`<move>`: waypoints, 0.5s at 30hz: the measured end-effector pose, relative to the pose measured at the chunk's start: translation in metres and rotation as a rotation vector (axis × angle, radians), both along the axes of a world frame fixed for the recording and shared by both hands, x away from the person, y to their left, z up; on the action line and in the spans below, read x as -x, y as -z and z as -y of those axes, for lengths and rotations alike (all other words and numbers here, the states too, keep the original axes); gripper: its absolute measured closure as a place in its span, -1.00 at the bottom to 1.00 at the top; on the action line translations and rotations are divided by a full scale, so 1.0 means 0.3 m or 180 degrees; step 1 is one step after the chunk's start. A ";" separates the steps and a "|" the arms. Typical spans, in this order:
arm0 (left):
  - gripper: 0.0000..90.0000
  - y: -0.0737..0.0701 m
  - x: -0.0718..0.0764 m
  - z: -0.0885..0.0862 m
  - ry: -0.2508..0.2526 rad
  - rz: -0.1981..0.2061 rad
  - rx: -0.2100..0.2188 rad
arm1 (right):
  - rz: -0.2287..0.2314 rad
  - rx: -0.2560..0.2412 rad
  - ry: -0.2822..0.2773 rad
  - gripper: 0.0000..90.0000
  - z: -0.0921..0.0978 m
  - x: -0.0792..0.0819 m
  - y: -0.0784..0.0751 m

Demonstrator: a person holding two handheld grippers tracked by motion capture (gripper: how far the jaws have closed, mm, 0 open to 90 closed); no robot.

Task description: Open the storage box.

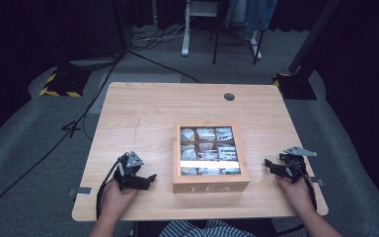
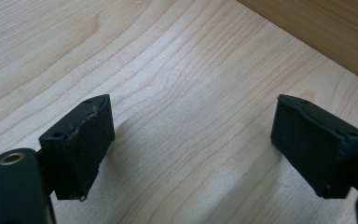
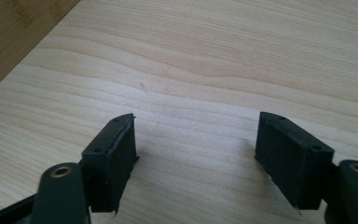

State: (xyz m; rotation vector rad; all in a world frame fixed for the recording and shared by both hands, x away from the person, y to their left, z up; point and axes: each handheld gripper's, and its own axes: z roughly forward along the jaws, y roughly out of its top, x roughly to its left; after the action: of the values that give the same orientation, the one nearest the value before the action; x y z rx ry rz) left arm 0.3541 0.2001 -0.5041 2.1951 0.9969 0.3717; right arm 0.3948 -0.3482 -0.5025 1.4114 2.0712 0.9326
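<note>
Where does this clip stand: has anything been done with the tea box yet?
Nothing looks done: the tea box sits closed at the table's middle, sachets visible through its windowed lid. Nothing is in hand: the left gripper and right gripper rest open either side of it, jaws apart over bare wood. Any handling remains.

A light wooden table [image 1: 143, 113] carries a closed tea box [image 1: 210, 158].

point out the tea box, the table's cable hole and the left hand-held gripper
tea box [image 1: 210, 187], high view, front wall.
cable hole [image 1: 229, 97], high view, its centre.
left hand-held gripper [image 1: 150, 178], high view, between its fingertips.
</note>
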 end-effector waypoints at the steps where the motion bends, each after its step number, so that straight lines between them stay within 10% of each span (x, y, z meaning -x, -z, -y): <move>1: -0.66 0.000 0.000 0.000 0.0000 0.0000 0.0000 | -0.0014 0.0011 -0.0020 -0.23 0.001 0.001 -0.003; 6: -0.66 -0.002 -0.003 -0.002 0.0017 0.0011 -0.0026 | -0.0024 0.0117 -0.0149 0.09 0.006 0.012 -0.023; 15: -0.66 -0.001 -0.004 -0.002 0.0015 0.0007 -0.0016 | 0.0109 -0.0255 -0.0211 0.13 0.039 0.054 -0.113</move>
State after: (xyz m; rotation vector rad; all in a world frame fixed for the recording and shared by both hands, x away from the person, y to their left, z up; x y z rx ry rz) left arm 0.3553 0.2006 -0.5038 2.2008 0.9904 0.3748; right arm 0.3787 -0.3600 -0.4685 1.3640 2.0875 1.0703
